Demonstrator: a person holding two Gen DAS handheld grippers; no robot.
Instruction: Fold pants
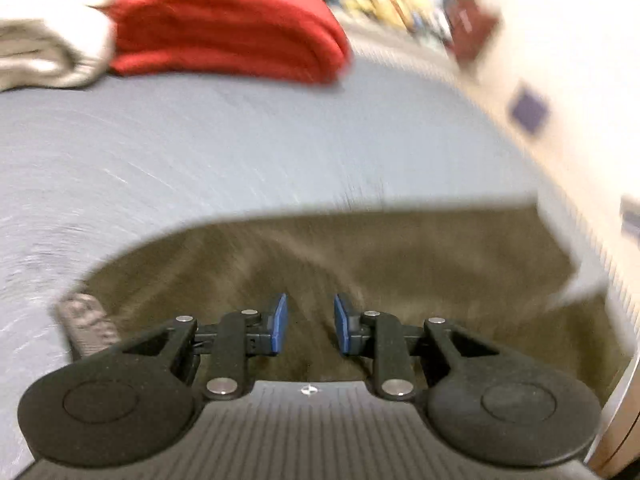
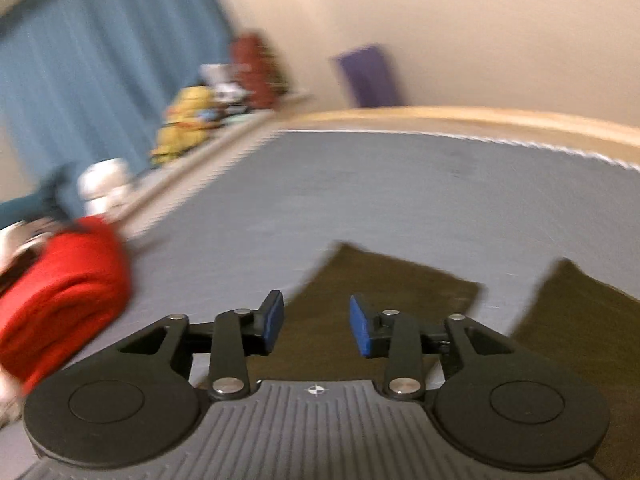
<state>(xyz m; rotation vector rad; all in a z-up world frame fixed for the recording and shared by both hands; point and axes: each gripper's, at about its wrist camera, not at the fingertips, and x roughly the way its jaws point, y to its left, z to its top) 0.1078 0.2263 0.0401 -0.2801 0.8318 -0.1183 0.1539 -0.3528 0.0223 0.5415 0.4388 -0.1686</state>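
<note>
Olive-brown pants (image 1: pixel 360 264) lie flat on the grey bed cover (image 1: pixel 200 152). In the right wrist view their two leg ends (image 2: pixel 384 280) point away from me, the second leg (image 2: pixel 572 312) at the right. My left gripper (image 1: pixel 311 325) is open and empty, low over the pants. My right gripper (image 2: pixel 316 326) is open and empty above the near part of the left leg. Both views are motion-blurred.
A folded red garment (image 1: pixel 224 24) and a cream one (image 1: pixel 44 36) lie at the far left of the bed; the red one also shows in the right wrist view (image 2: pixel 64 292). A grey remote-like object (image 1: pixel 86 324) lies by the pants. A wooden bed rim (image 2: pixel 480 118) and cluttered shelf (image 2: pixel 216 104) stand beyond.
</note>
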